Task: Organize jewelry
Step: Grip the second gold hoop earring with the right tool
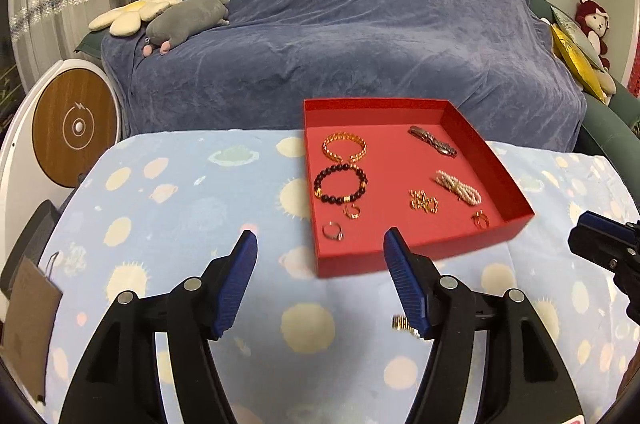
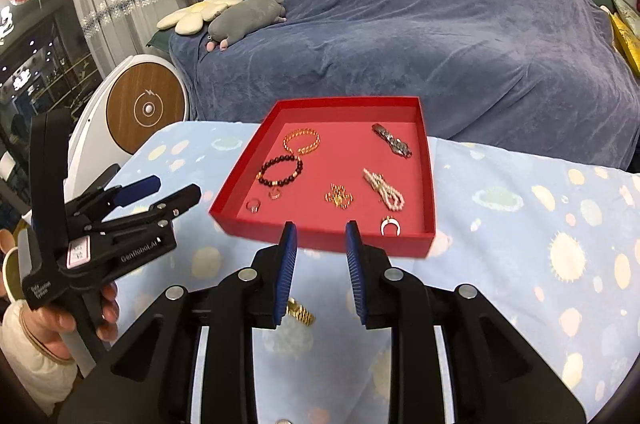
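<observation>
A sofa under a blue-grey throw [image 1: 340,36] fills the far side of the room, with a grey plush toy [image 1: 184,20] and a flower cushion [image 1: 132,12] on its left end. In front of it stands the desk, covered by a pale blue cloth with planets and suns [image 1: 180,192].

On the far half of the desk sits a shallow red box [image 1: 424,256]. Inside it, on the left, lie a gold bracelet [image 1: 344,146], a dark bead bracelet [image 1: 340,184], a small gold ring [image 1: 352,211] and a silver ring [image 1: 333,231]. On the right lie a metal watch band [image 1: 434,140], a pearl strand [image 1: 458,188], a gold bead cluster [image 1: 423,202] and another gold ring [image 1: 480,219].

The left tool [image 1: 318,244] hangs just short of the box's near left corner, its blue pads wide apart with nothing between them. The right tool [image 2: 321,236] faces the middle of the box's near wall, its pads a modest gap apart, also gripping nothing.

One piece is outside the box: a gold link band [image 2: 299,312] lies on the cloth on the near side, well short of the box. It shows below the right tool's left pad and is partly hidden by it. In the left tool's view it peeks out just beside that tool's right pad. Neither tool clamps it.
</observation>
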Tool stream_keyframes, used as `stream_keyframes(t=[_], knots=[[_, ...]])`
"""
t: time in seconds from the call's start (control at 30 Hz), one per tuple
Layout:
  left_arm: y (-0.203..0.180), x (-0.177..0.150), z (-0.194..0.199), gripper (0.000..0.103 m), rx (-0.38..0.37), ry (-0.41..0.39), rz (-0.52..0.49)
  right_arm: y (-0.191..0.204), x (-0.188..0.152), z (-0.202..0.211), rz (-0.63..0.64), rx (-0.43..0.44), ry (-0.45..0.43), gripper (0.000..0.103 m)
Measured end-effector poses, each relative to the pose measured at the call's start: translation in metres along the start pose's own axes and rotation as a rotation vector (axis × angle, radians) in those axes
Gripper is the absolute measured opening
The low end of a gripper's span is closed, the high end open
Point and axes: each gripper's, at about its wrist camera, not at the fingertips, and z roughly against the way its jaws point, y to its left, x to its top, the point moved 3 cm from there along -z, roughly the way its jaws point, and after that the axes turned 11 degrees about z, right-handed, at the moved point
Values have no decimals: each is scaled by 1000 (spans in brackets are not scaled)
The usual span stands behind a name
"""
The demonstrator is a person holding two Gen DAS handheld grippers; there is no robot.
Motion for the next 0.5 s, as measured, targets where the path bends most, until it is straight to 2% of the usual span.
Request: stream_keyframes(t=[0.23, 0.4, 0.5], knots=[[14, -62, 20, 65, 43, 63, 13, 14, -76, 17, -57, 5, 81, 25], [23, -96, 19, 65, 64, 108, 29, 30, -110, 16, -57, 1, 125, 26], [23, -103, 14, 65, 70, 116, 14, 44, -124, 11, -41, 16, 151, 28]])
